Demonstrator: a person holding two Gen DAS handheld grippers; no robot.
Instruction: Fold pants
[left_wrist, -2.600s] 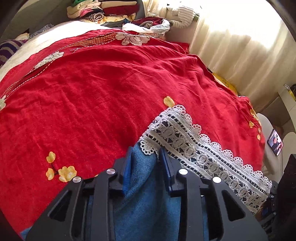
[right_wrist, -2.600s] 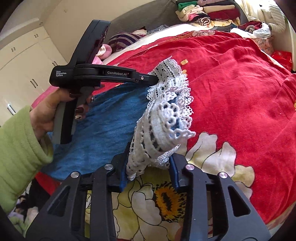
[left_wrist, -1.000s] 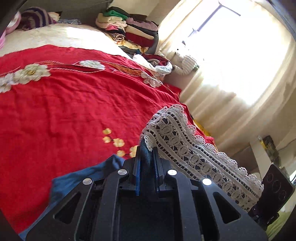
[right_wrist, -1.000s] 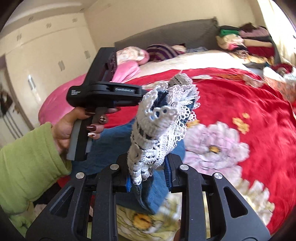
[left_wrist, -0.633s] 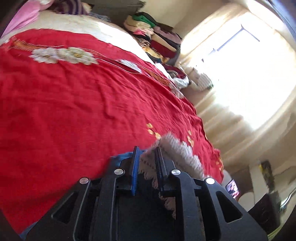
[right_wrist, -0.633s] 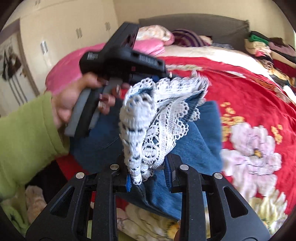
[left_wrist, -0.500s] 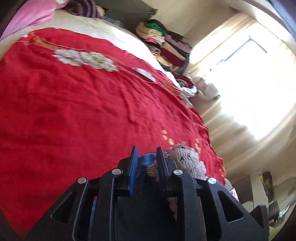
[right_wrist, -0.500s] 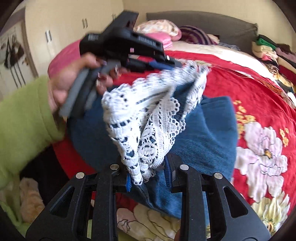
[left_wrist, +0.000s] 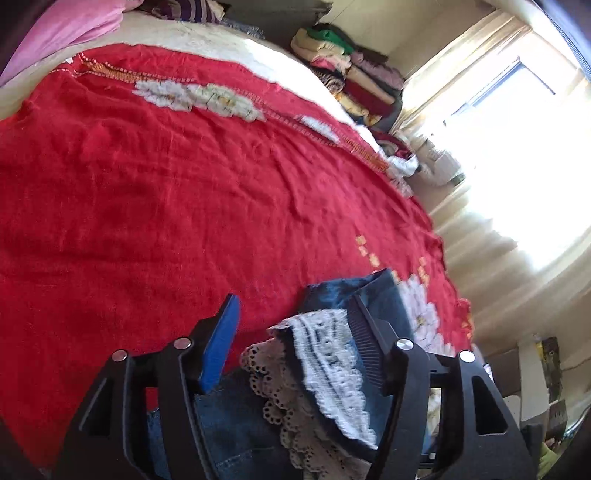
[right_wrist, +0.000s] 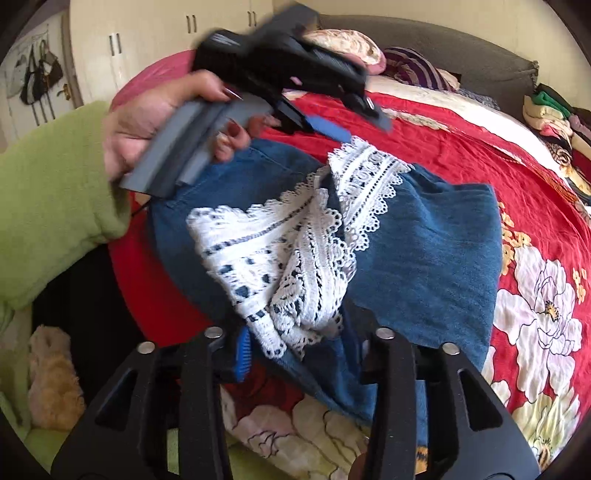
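Right wrist view: both grippers' jaws have just been opening — left gripper and right gripper straddle the pants' lace hem, unclamped, lying across between them.

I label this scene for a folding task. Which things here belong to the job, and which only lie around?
Part of the job:
- denim pants with lace hem
- left gripper, jaws just opened
- right gripper, jaws just opened

Only lying around:
- red bedspread
- stacked clothes
- pink pillow
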